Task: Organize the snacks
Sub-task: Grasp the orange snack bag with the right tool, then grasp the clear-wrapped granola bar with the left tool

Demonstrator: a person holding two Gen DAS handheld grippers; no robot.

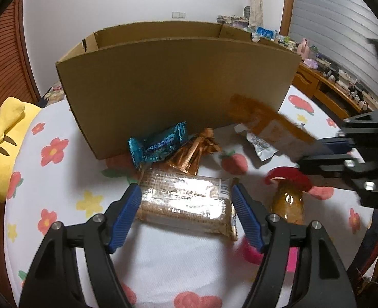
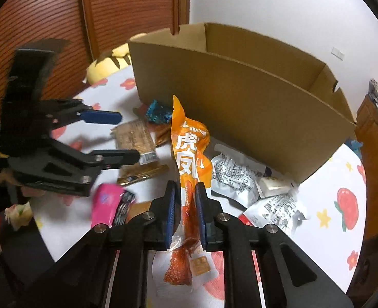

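A brown cardboard box (image 1: 173, 87) stands open on the flowered tablecloth (image 1: 60, 179); it also shows in the right wrist view (image 2: 240, 107). My left gripper (image 1: 186, 195) is open, its blue pads on either side of a clear-wrapped cracker pack (image 1: 186, 200), not pressing it. My right gripper (image 2: 185, 195) is shut on an orange chicken-feet snack pouch (image 2: 189, 159), held above the table; in the left wrist view the pouch (image 1: 268, 125) is blurred in front of the box. A blue candy wrapper (image 1: 158, 146) and a gold wrapper (image 1: 194, 154) lie against the box.
Silver snack packs (image 2: 237, 177) lie right of the pouch. A pink packet (image 2: 105, 202) lies near the table edge. A mushroom-shaped jar with a red cap (image 1: 287, 197) stands to the right. A yellow plush (image 1: 1, 148) sits at the left.
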